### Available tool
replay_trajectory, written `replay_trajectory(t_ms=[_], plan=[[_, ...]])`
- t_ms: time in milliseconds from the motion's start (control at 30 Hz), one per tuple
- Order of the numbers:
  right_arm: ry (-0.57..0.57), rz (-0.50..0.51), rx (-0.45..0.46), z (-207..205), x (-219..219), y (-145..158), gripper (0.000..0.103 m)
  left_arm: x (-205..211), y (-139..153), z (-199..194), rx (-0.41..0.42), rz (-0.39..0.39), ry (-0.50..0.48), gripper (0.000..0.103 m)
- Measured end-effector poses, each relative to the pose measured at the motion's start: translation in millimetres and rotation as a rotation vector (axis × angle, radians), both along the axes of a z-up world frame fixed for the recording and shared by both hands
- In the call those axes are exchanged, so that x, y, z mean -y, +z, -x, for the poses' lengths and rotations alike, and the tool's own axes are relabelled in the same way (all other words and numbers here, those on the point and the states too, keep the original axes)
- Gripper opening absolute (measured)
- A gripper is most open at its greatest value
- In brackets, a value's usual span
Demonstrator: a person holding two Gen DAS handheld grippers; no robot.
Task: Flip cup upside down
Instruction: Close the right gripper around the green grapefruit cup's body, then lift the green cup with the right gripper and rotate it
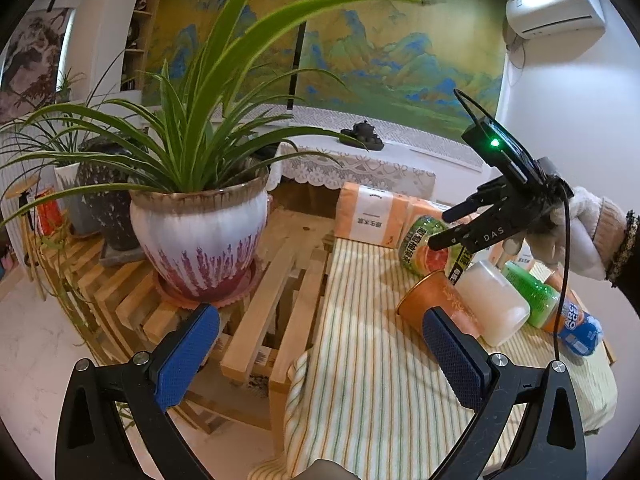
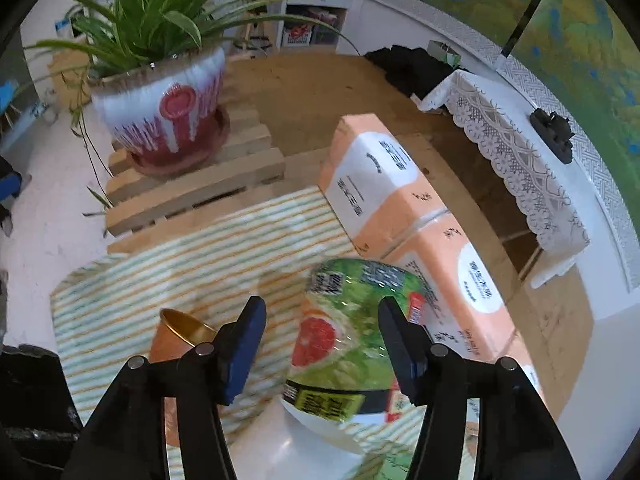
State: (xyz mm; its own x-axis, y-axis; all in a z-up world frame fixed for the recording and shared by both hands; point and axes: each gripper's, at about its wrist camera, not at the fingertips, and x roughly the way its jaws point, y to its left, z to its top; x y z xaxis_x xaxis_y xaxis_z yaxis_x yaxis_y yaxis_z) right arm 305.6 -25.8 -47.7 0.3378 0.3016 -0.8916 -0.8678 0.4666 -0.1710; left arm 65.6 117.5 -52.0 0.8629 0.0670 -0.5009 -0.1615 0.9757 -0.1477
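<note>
An orange paper cup (image 1: 434, 300) with a gold inside stands on the striped cloth (image 1: 372, 380), its mouth tilted toward the left. It also shows in the right wrist view (image 2: 176, 340), low and left of my right gripper. My left gripper (image 1: 320, 344) is open and empty, with its right pad (image 1: 452, 360) just in front of the cup. My right gripper (image 2: 320, 344) is open and empty above the cans; in the left wrist view it (image 1: 444, 228) hovers above and behind the cup.
A green fruit can (image 2: 344, 332) and a white plastic bottle (image 1: 494, 300) lie beside the cup, with more bottles (image 1: 560, 312) to the right. Orange tissue packs (image 2: 400, 216) stand behind. A potted spider plant (image 1: 200, 240) sits on wooden slats (image 1: 256, 312) at the left.
</note>
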Motion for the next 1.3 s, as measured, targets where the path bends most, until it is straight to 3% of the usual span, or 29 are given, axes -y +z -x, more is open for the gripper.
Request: replay_trajectory(t_ms=[100,233,533,800,1000,1300], plan=[[-0.032,0.021,0.008,-7,7,2,0.063,2,-4,-5,-0.008,-0.004,-0.012,0.103],[-0.078,0.005,-0.056,-22,19,5,0.074,-2,-11,-13,-0.015,0.022,-0.012,0.103],[-0.082,0.077,-0.161,-35,9,-24,0.077,-5,-18,-20,-0.022,0.026,-0.014,0.103],[-0.061,0.129,-0.108,-31,1,-39,0.078,-5,-19,-21,-0.026,0.022,-0.014,0.103],[-0.053,0.088,-0.031,-23,-2,-21,0.077,-4,-14,-17,-0.015,0.009,-0.009,0.103],[-0.024,-0.023,0.031,14,5,39,0.077,1,-3,2,-0.001,0.005,-0.009,0.103]])
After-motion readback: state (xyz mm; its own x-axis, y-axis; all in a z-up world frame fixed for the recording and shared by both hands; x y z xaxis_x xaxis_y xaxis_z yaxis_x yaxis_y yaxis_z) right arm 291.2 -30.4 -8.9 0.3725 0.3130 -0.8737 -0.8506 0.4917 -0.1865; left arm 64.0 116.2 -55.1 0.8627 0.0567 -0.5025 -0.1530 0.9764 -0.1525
